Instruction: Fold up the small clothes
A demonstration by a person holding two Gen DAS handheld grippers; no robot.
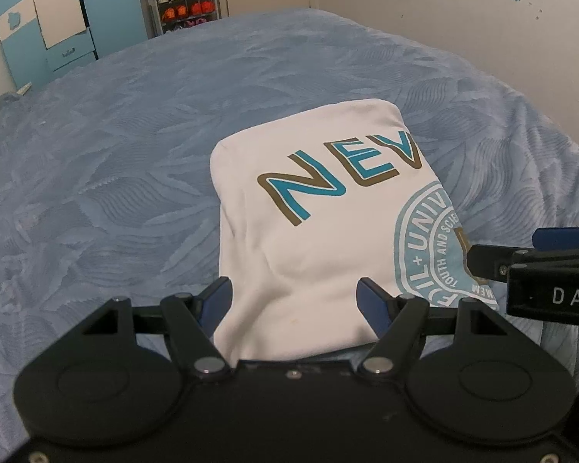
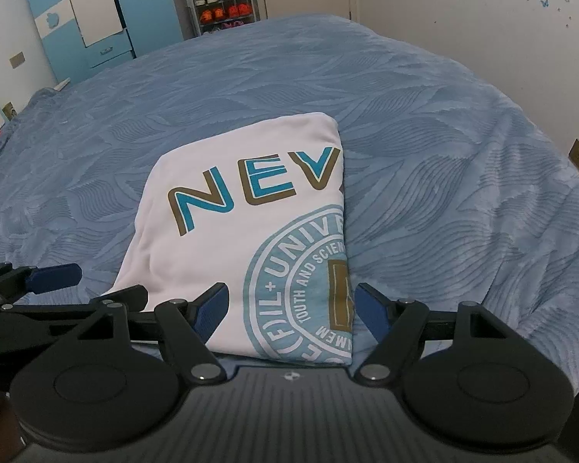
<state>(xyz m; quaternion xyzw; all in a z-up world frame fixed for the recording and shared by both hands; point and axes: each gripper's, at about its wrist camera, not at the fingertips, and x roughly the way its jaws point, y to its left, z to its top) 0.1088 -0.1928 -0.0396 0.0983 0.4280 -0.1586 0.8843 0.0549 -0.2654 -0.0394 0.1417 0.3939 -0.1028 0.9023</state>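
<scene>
A white T-shirt (image 1: 320,208) with blue and brown "NEV" lettering and a round pale blue seal lies folded into a narrow rectangle on the blue bedspread (image 1: 115,154). It also shows in the right wrist view (image 2: 243,223). My left gripper (image 1: 295,299) is open, its blue-padded fingers straddling the shirt's near left end. My right gripper (image 2: 291,305) is open, straddling the near right end over the seal. Each gripper shows at the edge of the other's view: the right one (image 1: 521,266) and the left one (image 2: 46,281).
The bedspread (image 2: 444,177) stretches far around the shirt. A blue and white wardrobe (image 1: 58,19) and a shoe rack (image 1: 185,0) stand past the bed's far end. A white wall (image 1: 482,19) runs along the right.
</scene>
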